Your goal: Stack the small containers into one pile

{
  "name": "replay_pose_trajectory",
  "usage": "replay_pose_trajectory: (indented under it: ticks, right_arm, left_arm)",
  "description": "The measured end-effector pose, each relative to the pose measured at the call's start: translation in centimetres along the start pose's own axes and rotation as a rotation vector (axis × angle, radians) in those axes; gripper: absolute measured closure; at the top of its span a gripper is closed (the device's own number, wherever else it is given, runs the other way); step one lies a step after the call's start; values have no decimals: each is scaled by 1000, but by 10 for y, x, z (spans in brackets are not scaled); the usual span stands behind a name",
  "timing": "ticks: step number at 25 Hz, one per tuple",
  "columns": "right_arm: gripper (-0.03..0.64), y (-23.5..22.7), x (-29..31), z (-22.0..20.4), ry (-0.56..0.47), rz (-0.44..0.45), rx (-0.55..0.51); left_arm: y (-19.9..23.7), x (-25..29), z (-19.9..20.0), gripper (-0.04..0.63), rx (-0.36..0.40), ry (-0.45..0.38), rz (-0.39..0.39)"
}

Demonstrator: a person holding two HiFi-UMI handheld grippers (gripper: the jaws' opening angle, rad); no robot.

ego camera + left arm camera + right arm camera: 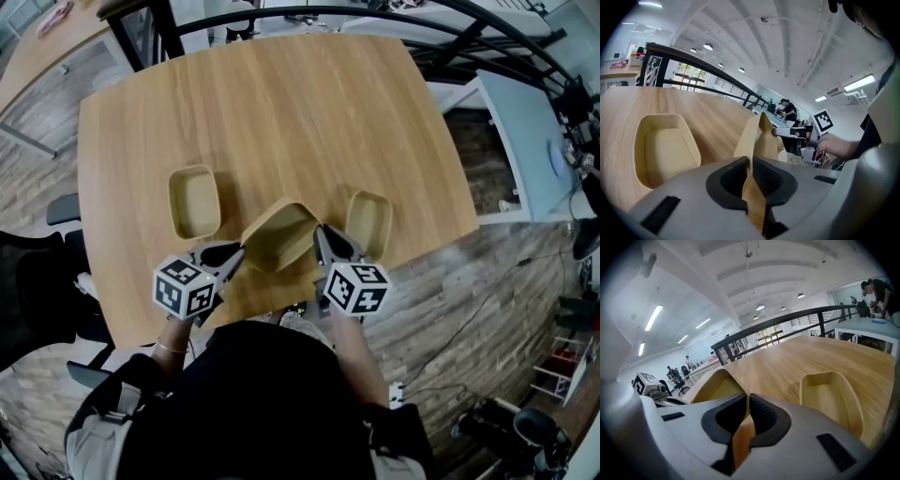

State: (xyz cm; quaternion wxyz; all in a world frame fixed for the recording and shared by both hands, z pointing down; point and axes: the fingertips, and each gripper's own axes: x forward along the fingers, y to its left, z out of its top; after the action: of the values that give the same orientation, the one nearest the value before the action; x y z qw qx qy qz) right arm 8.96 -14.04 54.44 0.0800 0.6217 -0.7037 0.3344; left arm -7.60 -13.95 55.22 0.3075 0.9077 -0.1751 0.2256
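Head view: a wooden table point(281, 103) is being seen from steeply above, and three small tan containers are being carried along its near edge. The middle container point(278, 234) is being held tilted between the two tongs, close to the middle of the near edge. Its left rim is being gripped by the left gripper point(236, 253) and its right rim by the right gripper point(321, 240). In each gripper view the thin wall is being pinched tightly between the dark pads, the jaws being kept narrow with only the wall between them. Whether the base is being kept clear of the surface cannot be told. The left container point(194, 201) is being left flat and open side up toward the near left corner, apart from the held one. The right container point(368, 223) is likewise being left flat toward the near right corner, just beside the right gripper.
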Motion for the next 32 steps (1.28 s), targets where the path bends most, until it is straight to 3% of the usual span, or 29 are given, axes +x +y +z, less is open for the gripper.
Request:
replay_pose_trajectory:
  ticks: [8, 19, 32]
  right_arm:
    - [581, -15, -24, 19, -47, -61, -22]
    - [581, -52, -53, 47, -80, -92, -63]
    - [581, -125, -83, 75, -88, -20, -92]
  left_arm:
    - [-22, 11, 17, 548, 42, -16, -85]
    - [-60, 42, 38, 548, 56, -41, -135]
    - [-126, 99, 57, 548, 25, -53, -98]
